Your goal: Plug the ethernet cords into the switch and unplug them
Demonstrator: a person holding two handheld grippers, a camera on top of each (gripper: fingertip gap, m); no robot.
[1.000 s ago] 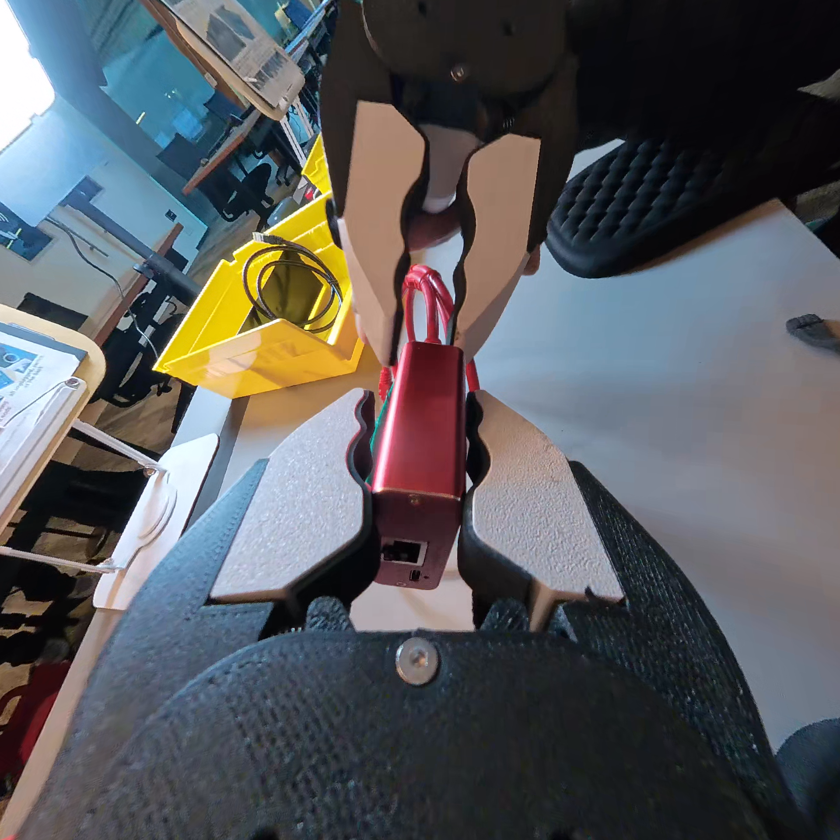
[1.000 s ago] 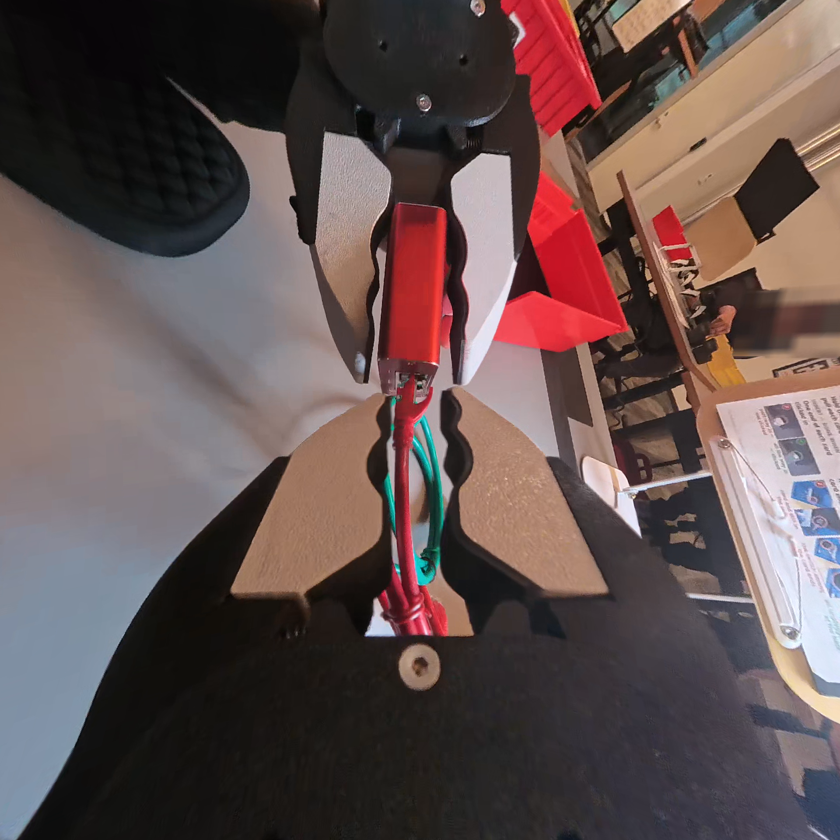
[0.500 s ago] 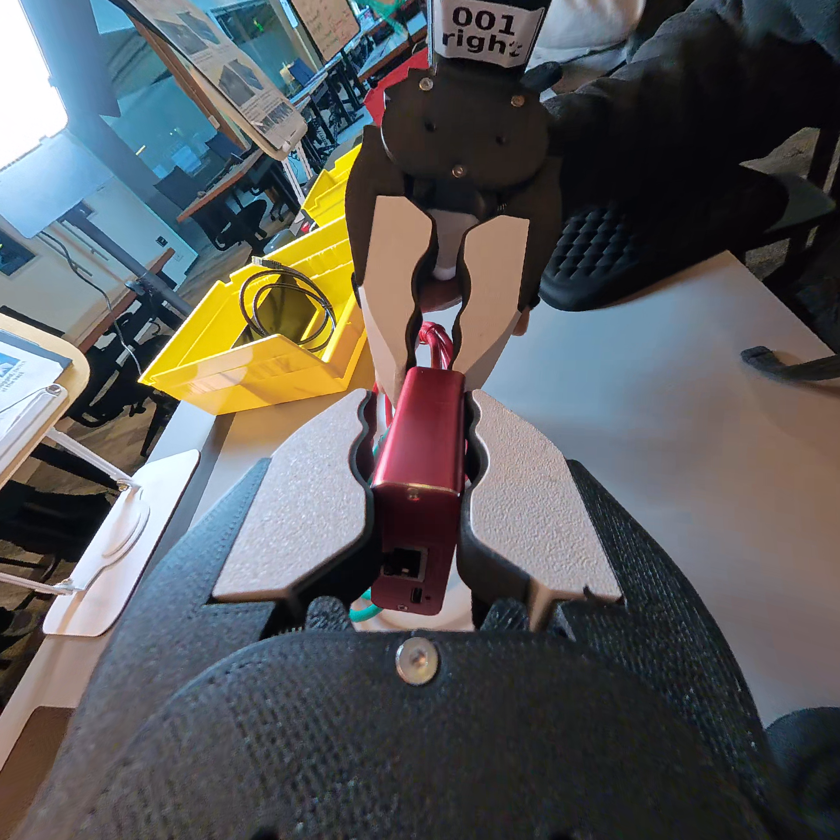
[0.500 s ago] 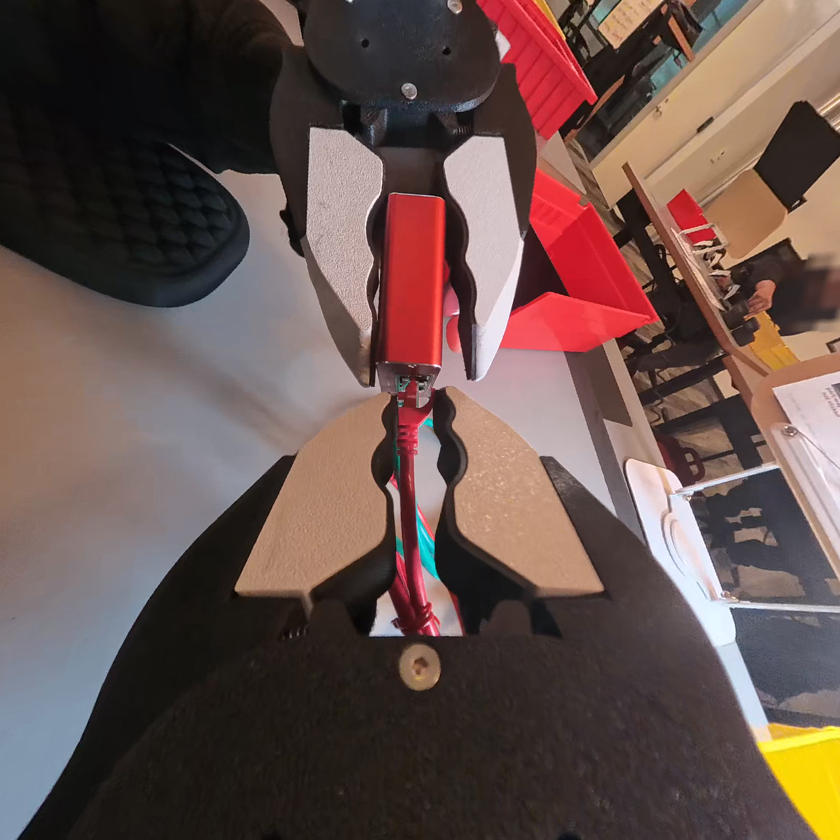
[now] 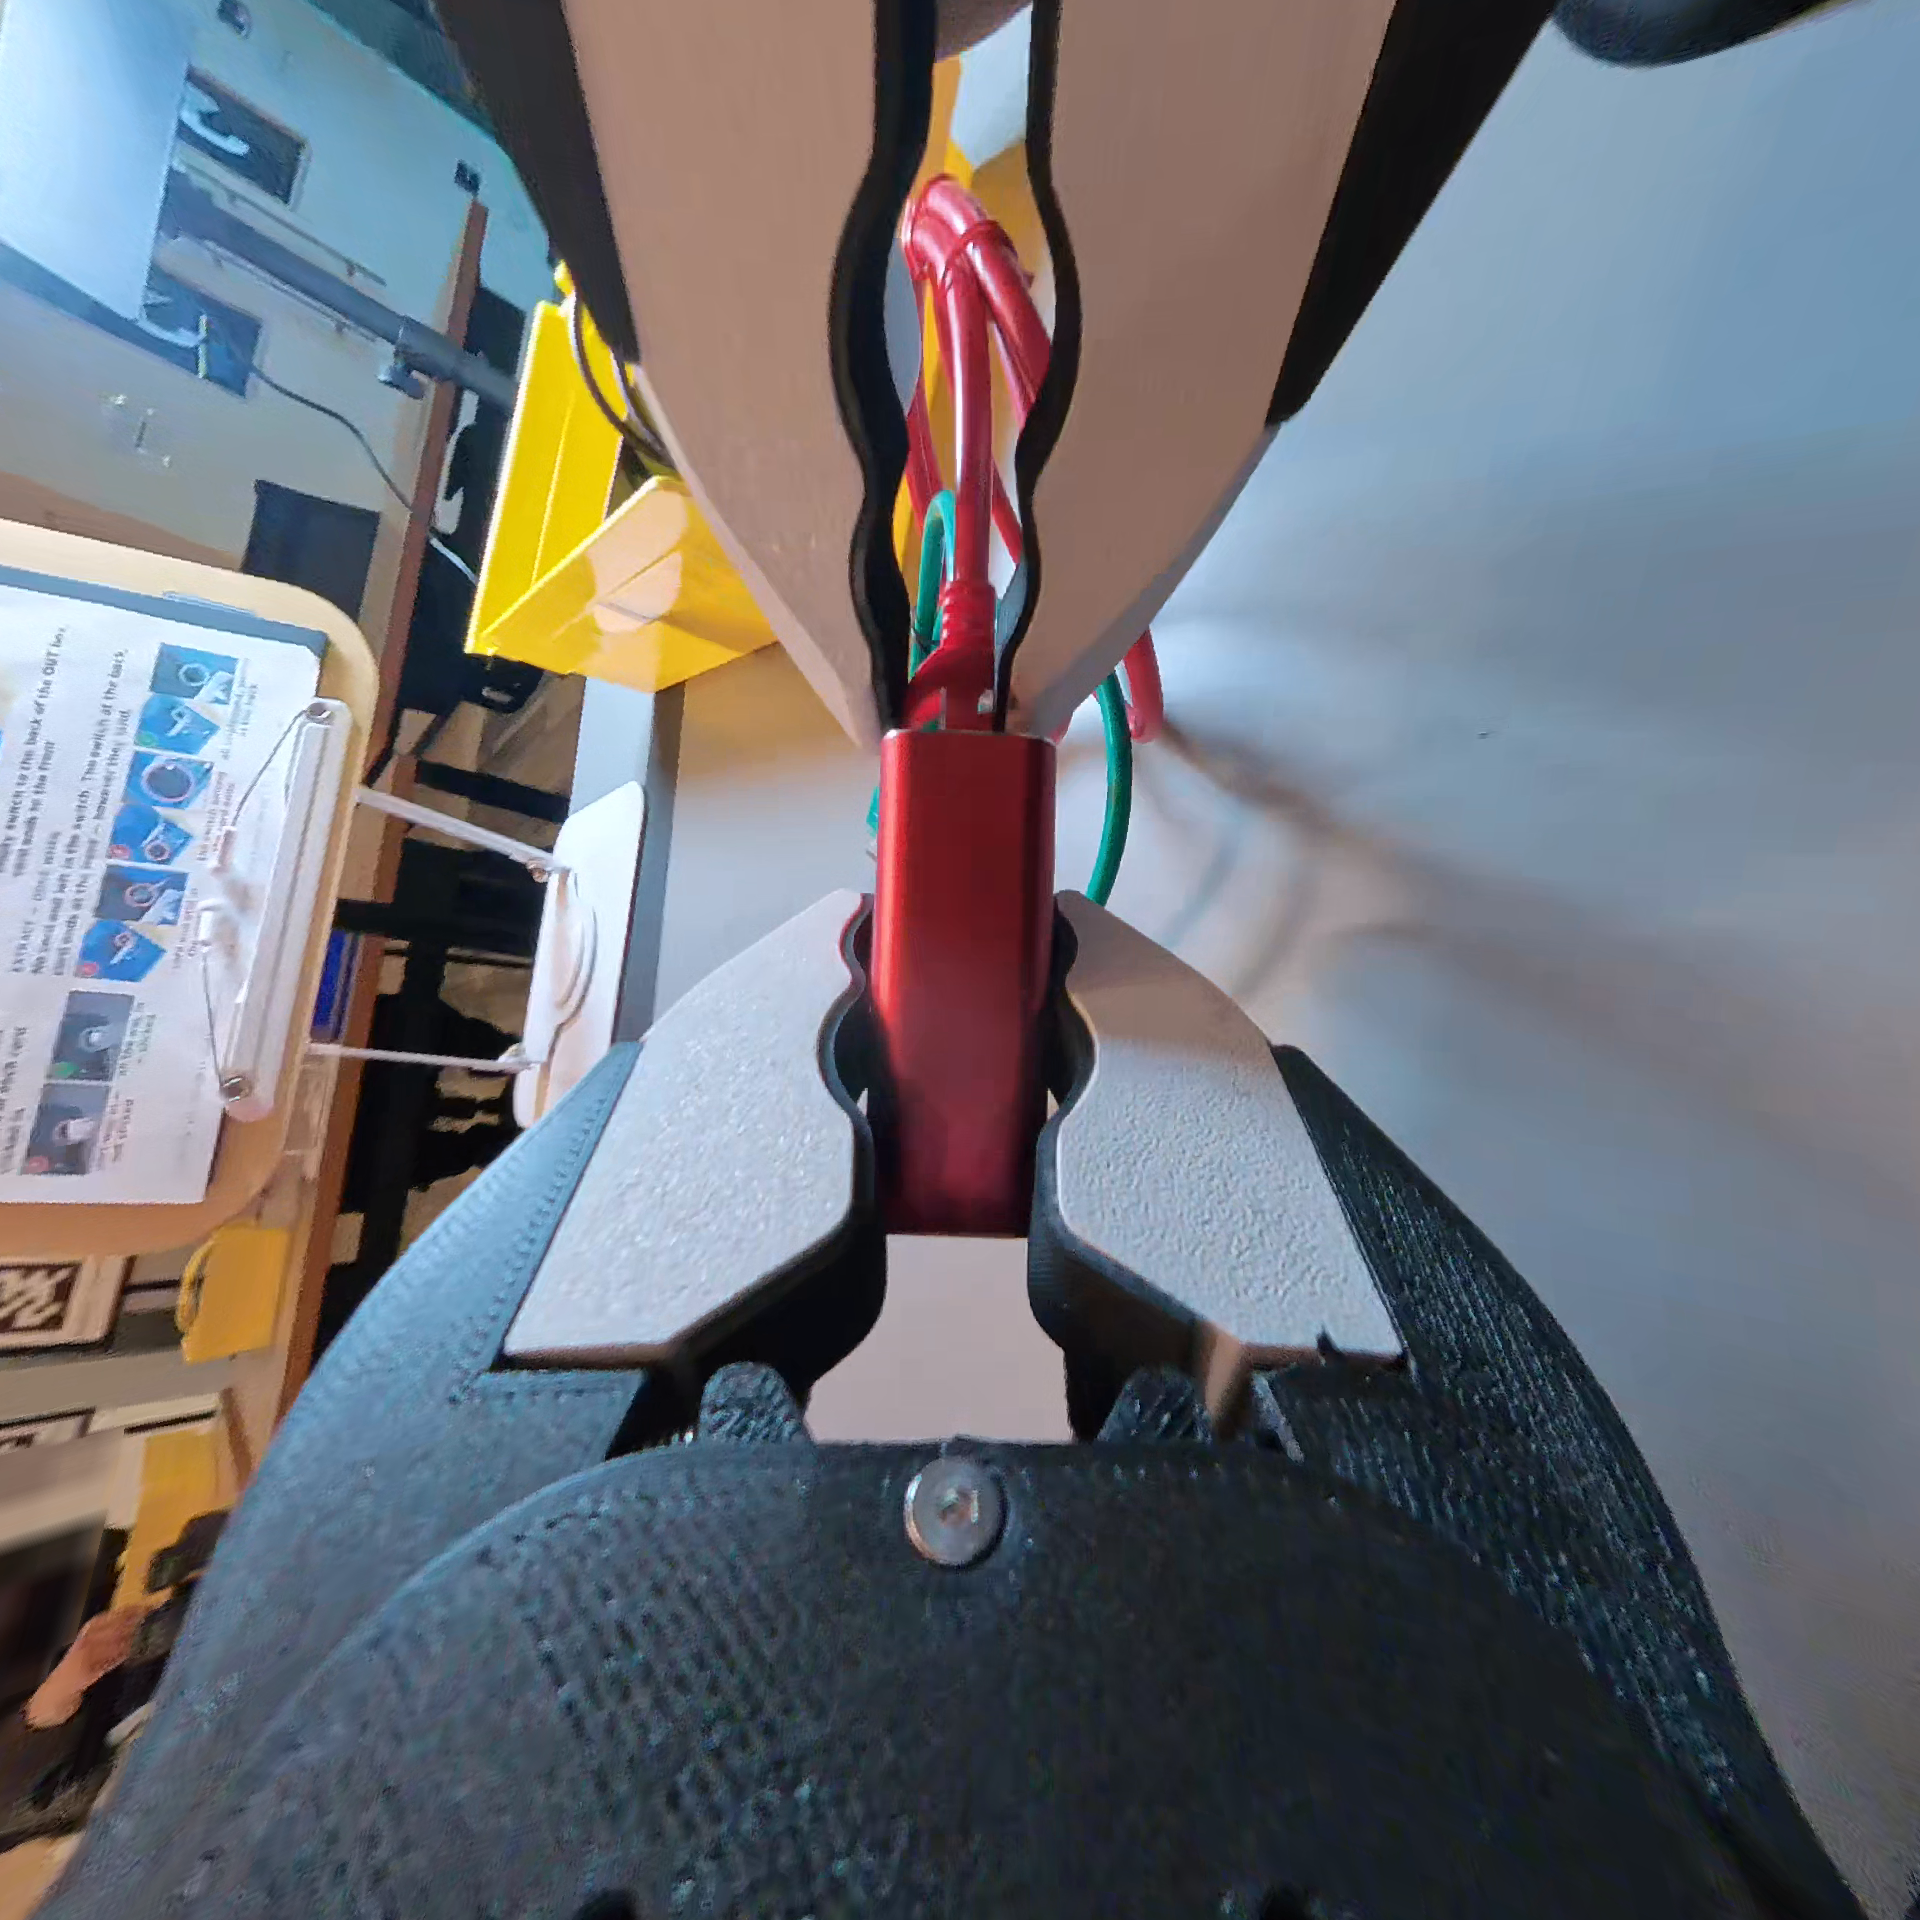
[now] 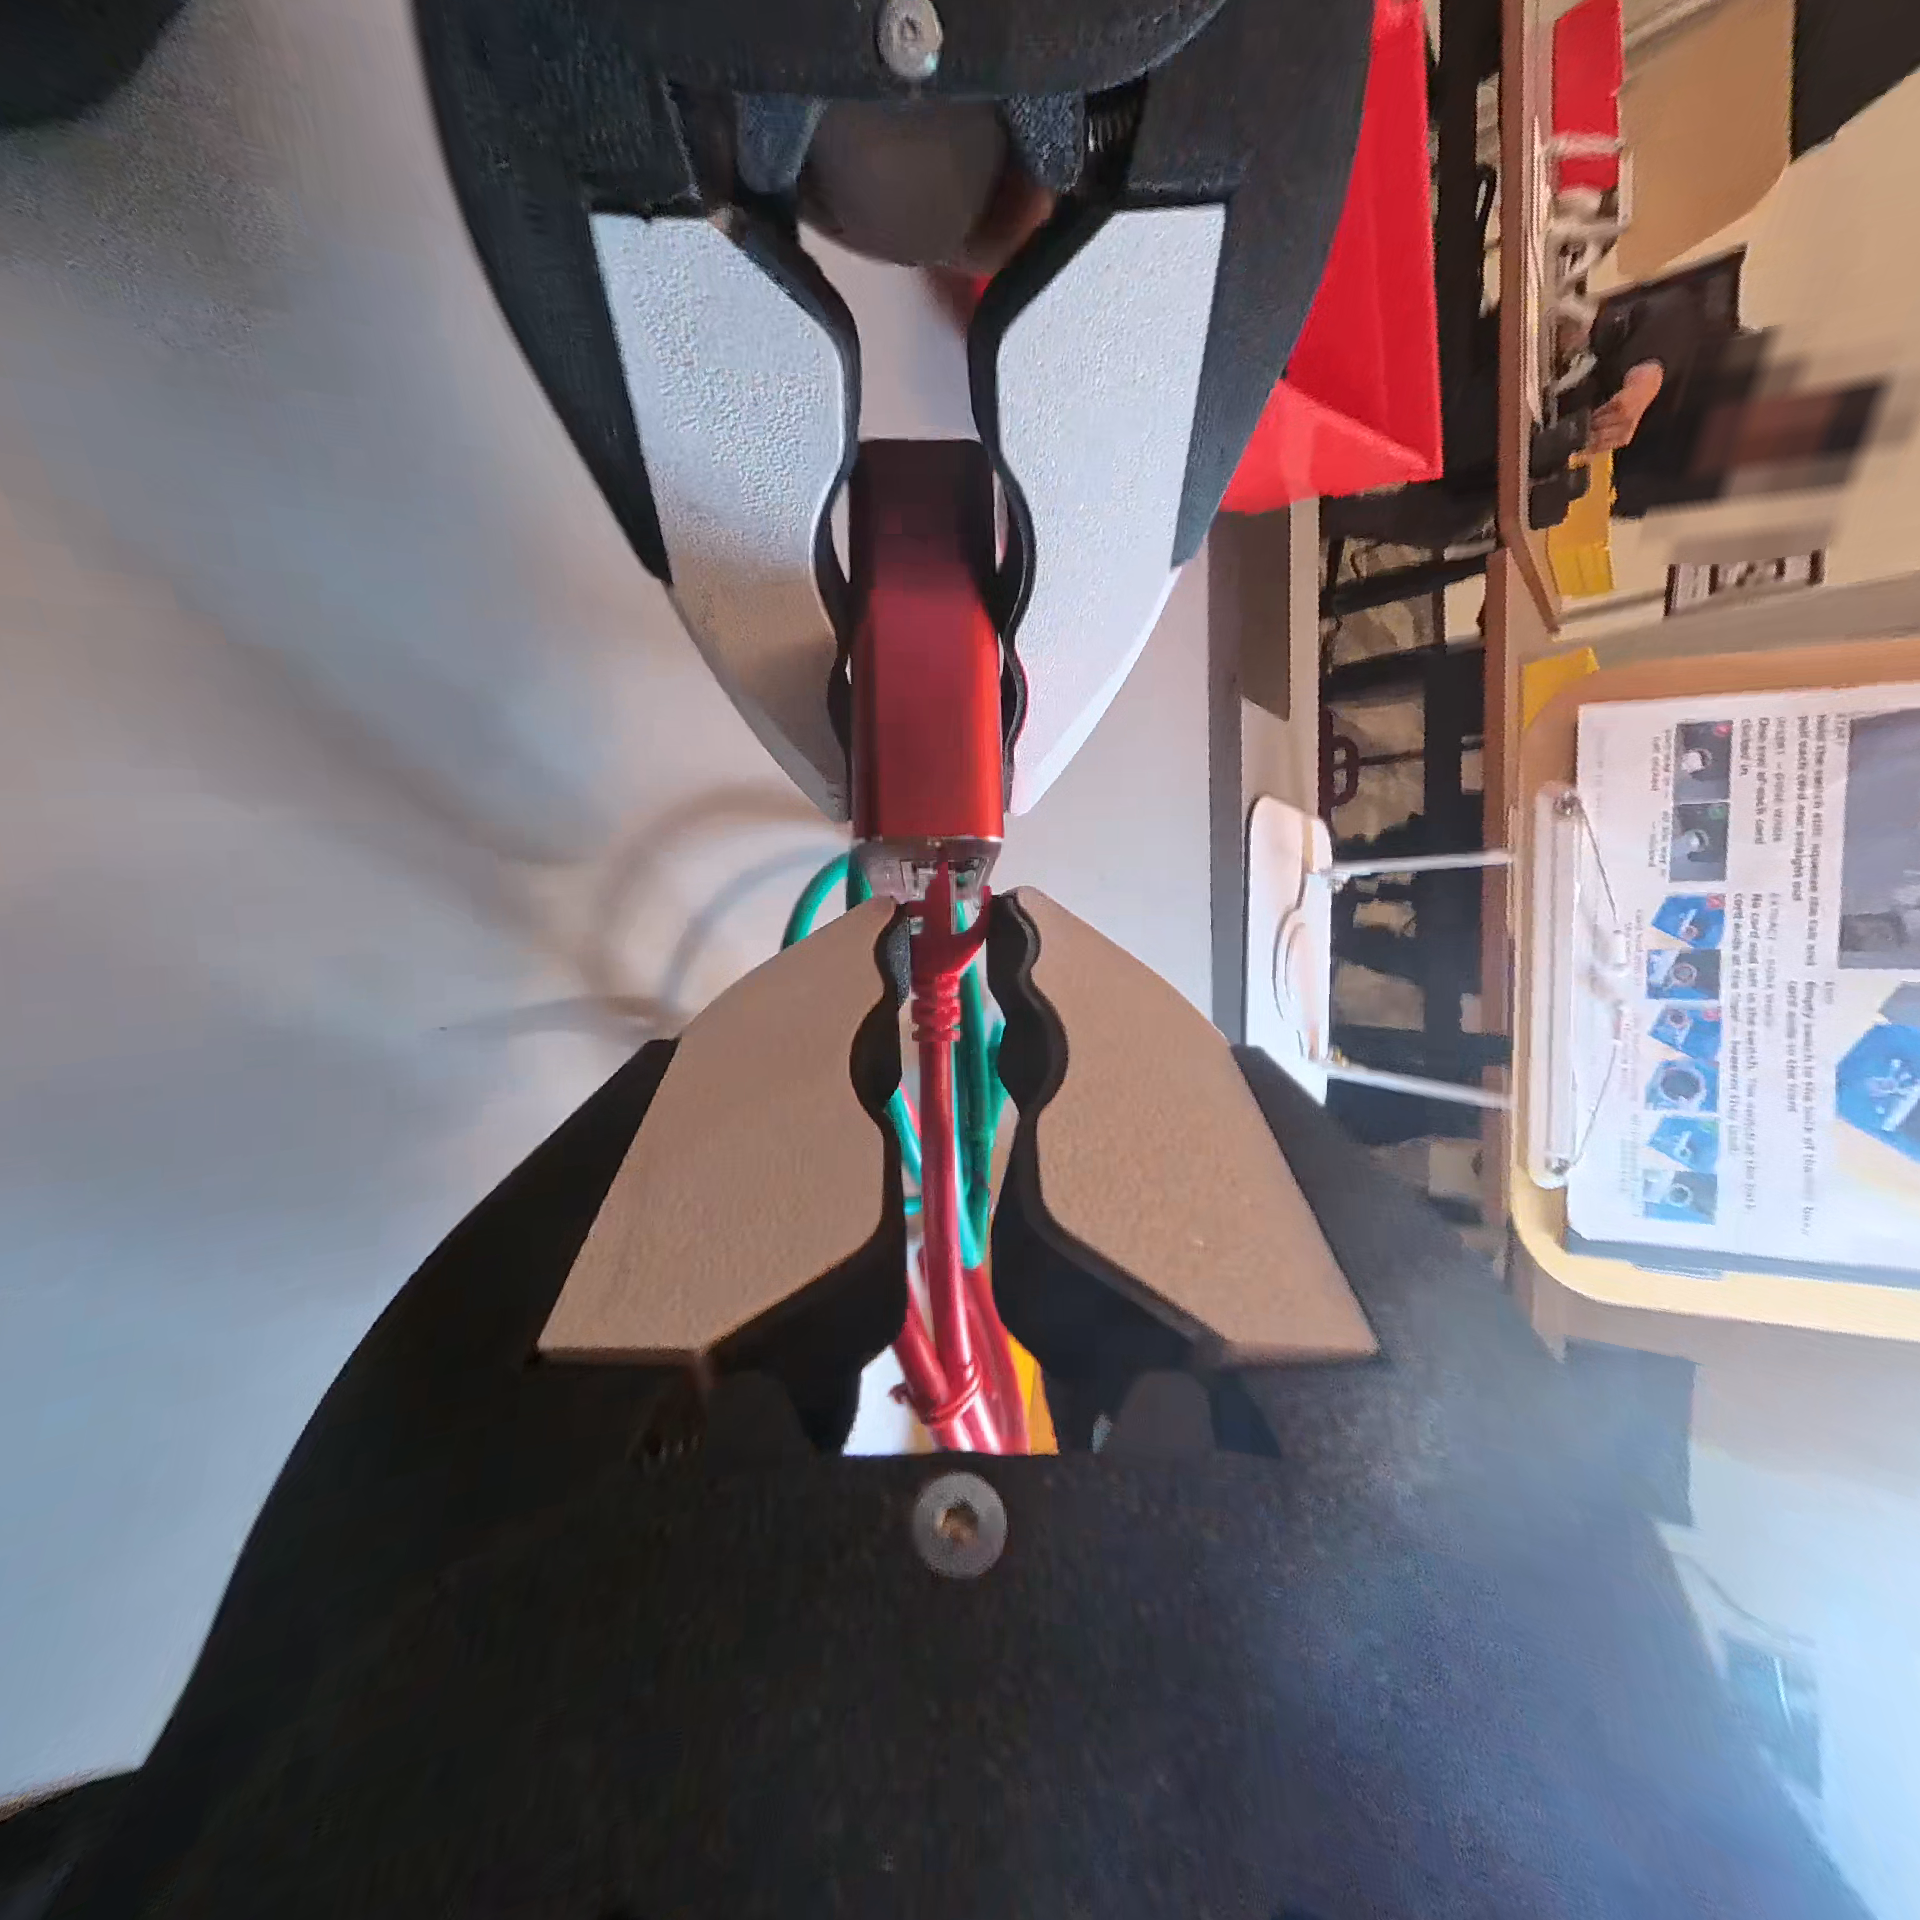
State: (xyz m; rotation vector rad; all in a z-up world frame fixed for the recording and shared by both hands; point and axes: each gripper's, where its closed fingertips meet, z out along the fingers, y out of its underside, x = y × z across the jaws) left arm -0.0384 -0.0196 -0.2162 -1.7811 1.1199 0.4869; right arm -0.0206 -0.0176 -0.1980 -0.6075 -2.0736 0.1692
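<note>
Left wrist view: L gripper [image 5: 961, 914] jaws clamp 1 red switch [image 5: 961, 977]; R gripper [image 6: 948, 906] jaws pinch 1 red cord [image 6: 940, 1091]; 1 green cord [image 6: 977, 1049] loose.

In the left wrist view the white table [image 5: 1558, 727] lies bare across the right of the frame; a yellow bin [image 5: 613, 603] blocks the upper left. In the right wrist view a red bin [image 6: 1351, 416] stands at upper right; a document stand [image 6: 1714, 987] fills the right edge.

Pale grey flat-topped table [image 5: 1558, 727], bare surface. Yellow plastic bin [image 5: 613, 592] at its far edge, a black cable coil partly visible inside. Red plastic bin [image 6: 1351, 416] at the opposite edge. Clear acrylic stand on a white base [image 5: 566, 956], beside the table, carrying a printed picture sheet on a tan board [image 5: 114, 894].
</note>
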